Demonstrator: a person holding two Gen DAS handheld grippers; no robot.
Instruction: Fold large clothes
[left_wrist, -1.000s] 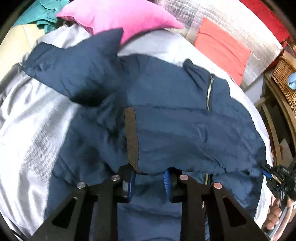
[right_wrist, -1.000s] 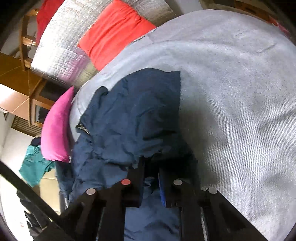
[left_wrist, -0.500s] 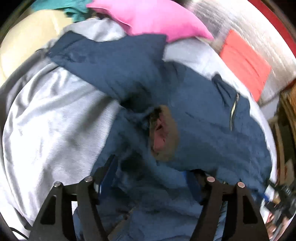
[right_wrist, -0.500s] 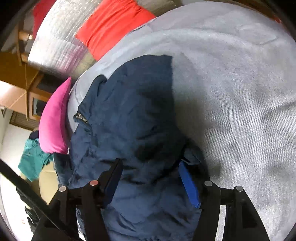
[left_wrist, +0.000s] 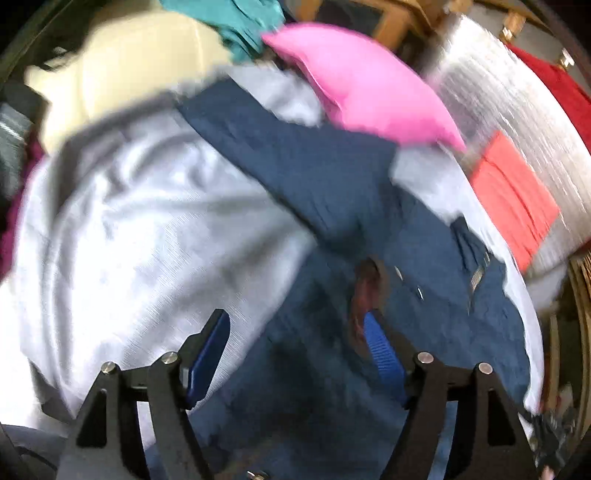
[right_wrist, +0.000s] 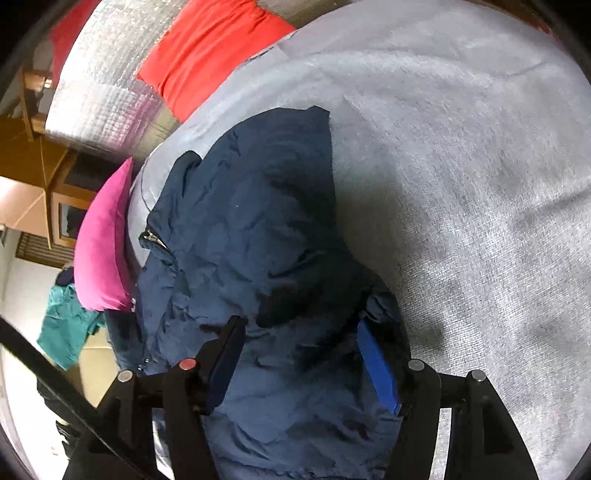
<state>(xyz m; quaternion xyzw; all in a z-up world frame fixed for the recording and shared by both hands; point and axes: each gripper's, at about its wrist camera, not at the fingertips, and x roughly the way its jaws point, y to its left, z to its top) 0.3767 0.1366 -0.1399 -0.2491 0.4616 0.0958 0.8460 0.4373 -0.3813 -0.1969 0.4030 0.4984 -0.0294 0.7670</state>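
Jacket (right_wrist: 251, 236) between spread right fingers (right_wrist: 376, 363).

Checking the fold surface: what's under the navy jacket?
The navy puffy jacket lies on a light grey bedspread, which shows around it. Whatever lies directly beneath the jacket is covered. Both tongs, left and right, are open above it.
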